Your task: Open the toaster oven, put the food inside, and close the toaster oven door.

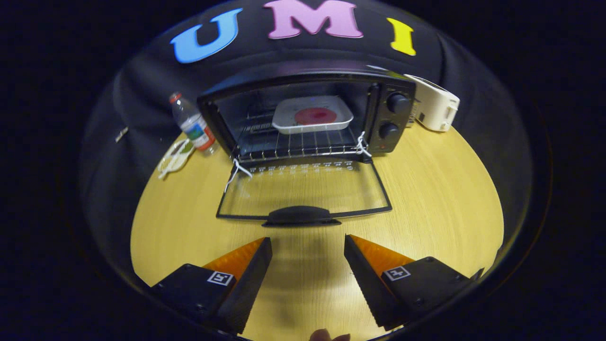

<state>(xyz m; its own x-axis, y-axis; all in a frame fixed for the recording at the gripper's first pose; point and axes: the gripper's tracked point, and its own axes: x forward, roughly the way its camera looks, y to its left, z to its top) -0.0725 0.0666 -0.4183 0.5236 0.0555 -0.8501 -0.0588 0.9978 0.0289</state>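
Nearest, the tool [307,246] hovers over the bench [440,203] with its fingers [251,279] spread apart and gripping nothing. Just ahead of them, the toaster oven [307,118] door [303,194] lies folded flat onto the bench, handle [300,215] toward the fingers. Beyond, a white tray [312,115] holding red food [315,115] rests on the oven's wire rack [293,144]; a water bottle [193,124] stands beside the oven.

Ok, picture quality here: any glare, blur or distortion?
Gripper view: strong fisheye bend, the table edge curving; dim booth; soft shadow ahead of the open gripper; toaster oven fairly sharp, tray inside readable; glass door without heavy glare.
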